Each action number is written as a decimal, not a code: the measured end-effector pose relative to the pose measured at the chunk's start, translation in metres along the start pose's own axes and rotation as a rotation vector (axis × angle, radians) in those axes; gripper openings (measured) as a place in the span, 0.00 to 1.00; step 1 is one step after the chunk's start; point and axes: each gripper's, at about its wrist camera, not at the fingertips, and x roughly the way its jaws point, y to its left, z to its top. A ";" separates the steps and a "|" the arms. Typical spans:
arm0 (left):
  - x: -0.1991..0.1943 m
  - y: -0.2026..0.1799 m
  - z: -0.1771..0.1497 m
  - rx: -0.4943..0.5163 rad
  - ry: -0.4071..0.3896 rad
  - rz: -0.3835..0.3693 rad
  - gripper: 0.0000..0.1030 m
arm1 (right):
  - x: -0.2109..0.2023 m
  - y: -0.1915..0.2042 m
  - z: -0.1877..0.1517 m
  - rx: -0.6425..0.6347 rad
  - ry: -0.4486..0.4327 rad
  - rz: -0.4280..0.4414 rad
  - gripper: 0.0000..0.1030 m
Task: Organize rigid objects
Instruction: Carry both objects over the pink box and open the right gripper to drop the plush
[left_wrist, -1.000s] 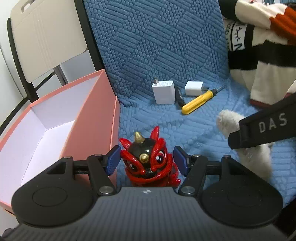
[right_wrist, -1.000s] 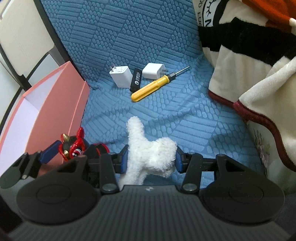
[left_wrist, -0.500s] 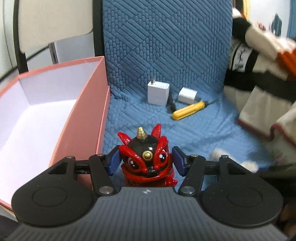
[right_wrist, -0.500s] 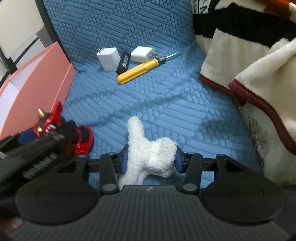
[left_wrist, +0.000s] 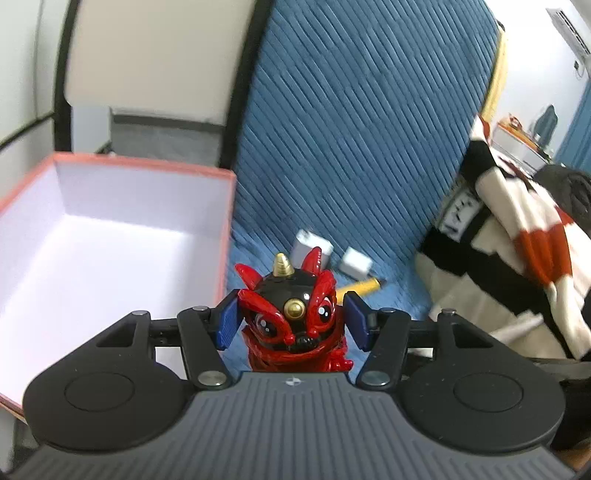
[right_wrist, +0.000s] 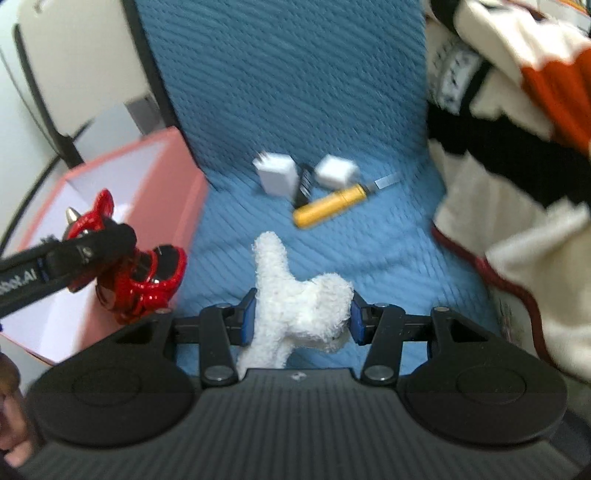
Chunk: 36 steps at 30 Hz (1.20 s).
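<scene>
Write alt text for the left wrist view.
The left gripper holds a glossy red and black horned figurine between its blue pads, beside an open pink box with a white inside. Behind lie two white chargers and a yellow screwdriver on a blue cover.

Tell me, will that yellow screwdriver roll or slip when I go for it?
The yellow screwdriver has a round, smooth-looking handle, so it may roll if nudged sideways. The ribbed blue cover under it probably dampens that. It looks rigid; a claw should close across the handle.

Glossy plastic lion figurine (left_wrist: 291, 321), fluffy white plush toy (right_wrist: 299, 302), ribbed blue cloth (right_wrist: 295, 92)
</scene>
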 end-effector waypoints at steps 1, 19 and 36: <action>-0.003 0.004 0.007 0.001 -0.008 0.010 0.62 | -0.004 0.005 0.005 -0.006 -0.010 0.014 0.50; -0.067 0.130 0.067 -0.062 -0.107 0.169 0.62 | -0.029 0.160 0.062 -0.199 -0.096 0.227 0.50; -0.011 0.231 0.008 -0.151 0.123 0.267 0.56 | 0.082 0.225 -0.012 -0.317 0.200 0.171 0.50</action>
